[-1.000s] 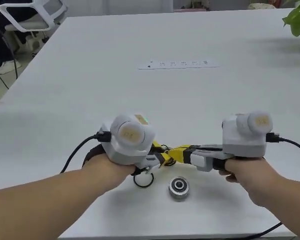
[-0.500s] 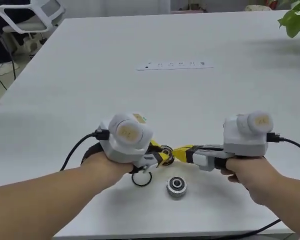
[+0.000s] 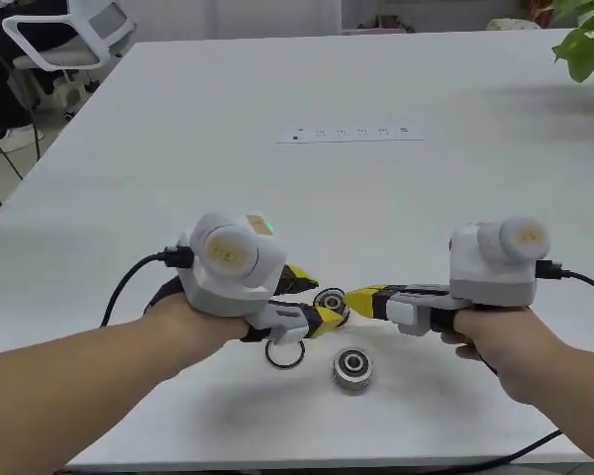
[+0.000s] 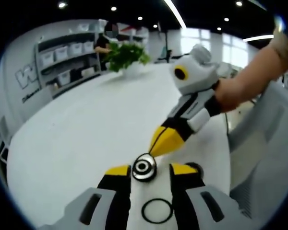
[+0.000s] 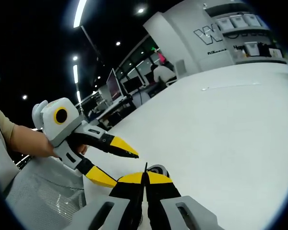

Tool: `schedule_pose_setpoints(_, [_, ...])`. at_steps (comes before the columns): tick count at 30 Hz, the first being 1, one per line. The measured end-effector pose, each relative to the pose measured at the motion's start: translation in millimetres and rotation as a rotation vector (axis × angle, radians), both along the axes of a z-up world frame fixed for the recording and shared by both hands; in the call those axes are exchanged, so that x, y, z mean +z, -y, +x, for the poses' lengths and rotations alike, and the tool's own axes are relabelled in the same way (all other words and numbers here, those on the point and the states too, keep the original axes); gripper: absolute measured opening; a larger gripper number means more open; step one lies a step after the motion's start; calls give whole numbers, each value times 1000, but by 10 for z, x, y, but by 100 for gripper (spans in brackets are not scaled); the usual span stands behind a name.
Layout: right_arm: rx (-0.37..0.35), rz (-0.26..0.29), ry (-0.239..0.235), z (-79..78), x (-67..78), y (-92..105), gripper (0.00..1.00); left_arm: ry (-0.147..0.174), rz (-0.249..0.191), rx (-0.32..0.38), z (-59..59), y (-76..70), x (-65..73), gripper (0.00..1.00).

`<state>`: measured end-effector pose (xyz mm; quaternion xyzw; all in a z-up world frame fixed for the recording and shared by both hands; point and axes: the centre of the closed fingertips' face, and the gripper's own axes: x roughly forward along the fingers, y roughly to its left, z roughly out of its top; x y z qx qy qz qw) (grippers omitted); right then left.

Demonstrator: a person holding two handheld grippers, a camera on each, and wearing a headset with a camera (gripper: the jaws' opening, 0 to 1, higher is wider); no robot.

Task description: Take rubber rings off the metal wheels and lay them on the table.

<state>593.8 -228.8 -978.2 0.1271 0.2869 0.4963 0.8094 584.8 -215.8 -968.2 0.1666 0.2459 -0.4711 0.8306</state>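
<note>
Stripping of a metal wheel (image 4: 144,168) is judged to be in hand: the wheel is framed between the part-open tips of the left hand-held gripper (image 4: 151,170), a gap showing at one side, while the right hand-held gripper (image 5: 145,178) is pressed shut, tip at the wheel's rim. One loose rubber ring (image 3: 285,354) and a second wheel (image 3: 352,366) are seen on the counter (image 3: 376,198) nearby. Next, the rubber edge should be pinched and peeled clear; whether it is already caught cannot be told.
</note>
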Motion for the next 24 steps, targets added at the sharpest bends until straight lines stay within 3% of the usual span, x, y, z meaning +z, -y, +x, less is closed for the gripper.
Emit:
schedule_pose_setpoints(9, [0,27,5,5,137,-8,0,14,-41,-13,-121,-133,198,45])
schedule_pose_setpoints(24, [58,41,2,-154,289,-136,0,18,-103,3,-315,-471,424,62])
